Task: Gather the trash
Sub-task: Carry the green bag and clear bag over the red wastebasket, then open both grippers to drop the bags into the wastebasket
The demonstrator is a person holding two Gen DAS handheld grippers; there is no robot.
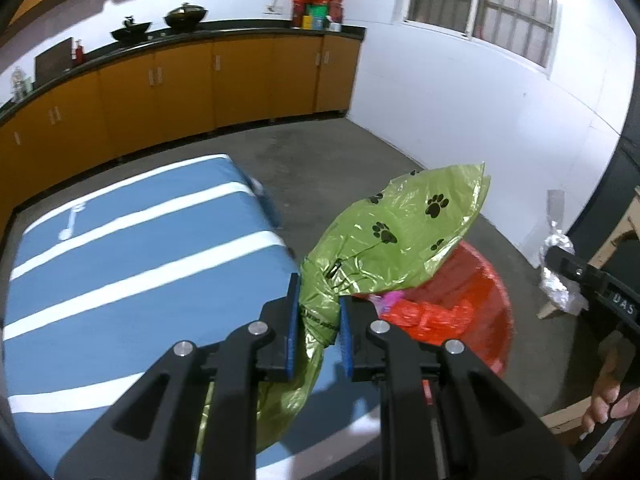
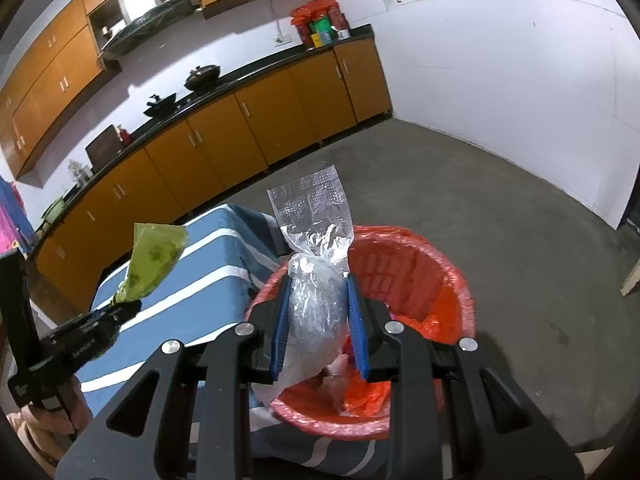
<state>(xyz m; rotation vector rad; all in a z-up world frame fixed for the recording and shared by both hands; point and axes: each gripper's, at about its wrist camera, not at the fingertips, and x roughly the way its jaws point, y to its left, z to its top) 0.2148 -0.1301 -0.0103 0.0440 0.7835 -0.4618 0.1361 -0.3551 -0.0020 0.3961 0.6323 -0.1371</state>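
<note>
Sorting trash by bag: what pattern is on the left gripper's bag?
Green bag with black paw prints; clearest in left wrist view.

L claw & R claw both clamped, raised, pointing fwd.

Our two black grippers with blue pads

On the left gripper we see matte black linkage arms with four round silver screws, triangular cut-outs and ribbed blue pads on the fingers; a small red part shows near its right arm. The right gripper has the same black arms, silver screws and blue pads. Bare skin of our right hand and left hand shows at the edges.
</note>
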